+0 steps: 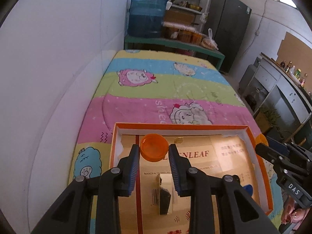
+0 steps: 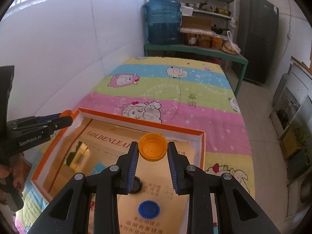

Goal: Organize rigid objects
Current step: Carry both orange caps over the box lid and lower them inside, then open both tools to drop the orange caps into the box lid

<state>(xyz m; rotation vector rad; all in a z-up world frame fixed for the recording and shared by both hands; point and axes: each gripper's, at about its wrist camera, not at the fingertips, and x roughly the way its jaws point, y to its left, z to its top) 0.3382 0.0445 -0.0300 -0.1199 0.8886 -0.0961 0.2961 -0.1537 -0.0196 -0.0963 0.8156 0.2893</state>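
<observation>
My left gripper [image 1: 154, 148] is shut on an orange bottle cap [image 1: 154, 143], open side up, held over the far left part of a shallow orange-rimmed box [image 1: 181, 126] with a gold lining. My right gripper [image 2: 153, 146] is shut on a second orange cap [image 2: 152, 150] over the box's far right corner [image 2: 202, 136]. Each gripper shows in the other's view: the right one [image 1: 262, 144] at the box's right rim, the left one [image 2: 66, 118] at its left rim. A blue cap [image 2: 149, 209] lies on the box floor, and a dark round cap [image 2: 138, 185] is partly hidden behind a finger.
The box rests on a bed with a striped cartoon-sheep cover [image 1: 165, 81] against a white wall [image 1: 58, 58]. A green bench [image 2: 195, 49] beyond the bed carries a blue water jug [image 2: 163, 19] and jars. A dark fridge [image 2: 257, 39] stands at the right, beside a tiled floor [image 2: 259, 117].
</observation>
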